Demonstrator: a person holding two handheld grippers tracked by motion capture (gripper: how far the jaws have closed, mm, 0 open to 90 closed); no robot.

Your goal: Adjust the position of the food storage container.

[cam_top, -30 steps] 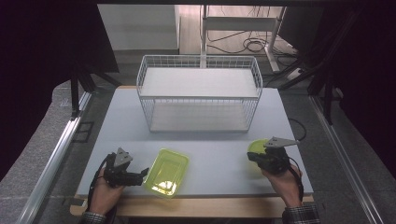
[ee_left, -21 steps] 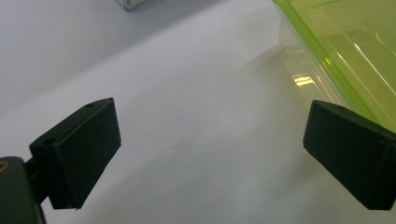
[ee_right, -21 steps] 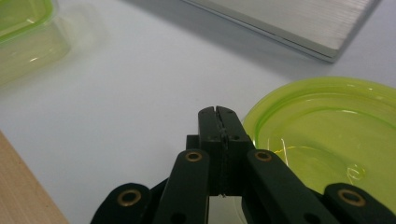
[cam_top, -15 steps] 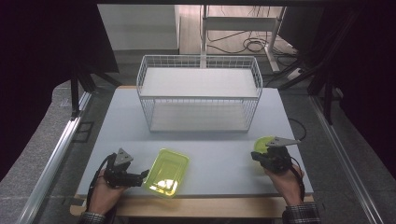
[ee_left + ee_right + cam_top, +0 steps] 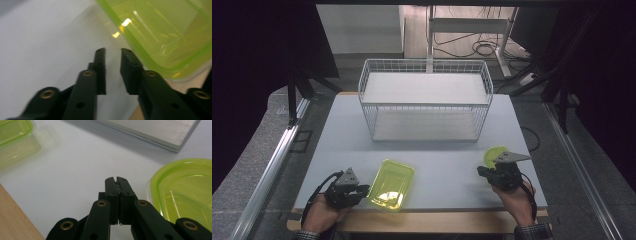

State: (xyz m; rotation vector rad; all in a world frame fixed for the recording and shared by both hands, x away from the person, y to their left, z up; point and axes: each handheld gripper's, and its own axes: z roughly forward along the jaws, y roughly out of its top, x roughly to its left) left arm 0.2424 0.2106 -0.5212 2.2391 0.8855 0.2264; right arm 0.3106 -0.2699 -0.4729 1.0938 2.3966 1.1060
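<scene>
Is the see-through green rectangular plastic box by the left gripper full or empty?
Empty. In the high view the see-through green rectangular plastic box lies open-topped on the white table, and only its bare bottom with light glints shows.

Background items, work table.
White wire basket [image 5: 424,100] stands upright at the far middle of the grey table [image 5: 337,135]; cables [image 5: 482,47] lie on the floor beyond; metal rail [image 5: 272,170] alongside left.

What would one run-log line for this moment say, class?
left gripper: jaws just closing, narrow gap, nothing between, beside green container | right gripper: shut, empty, beside round green dish | wire basket: at table's far side
</scene>
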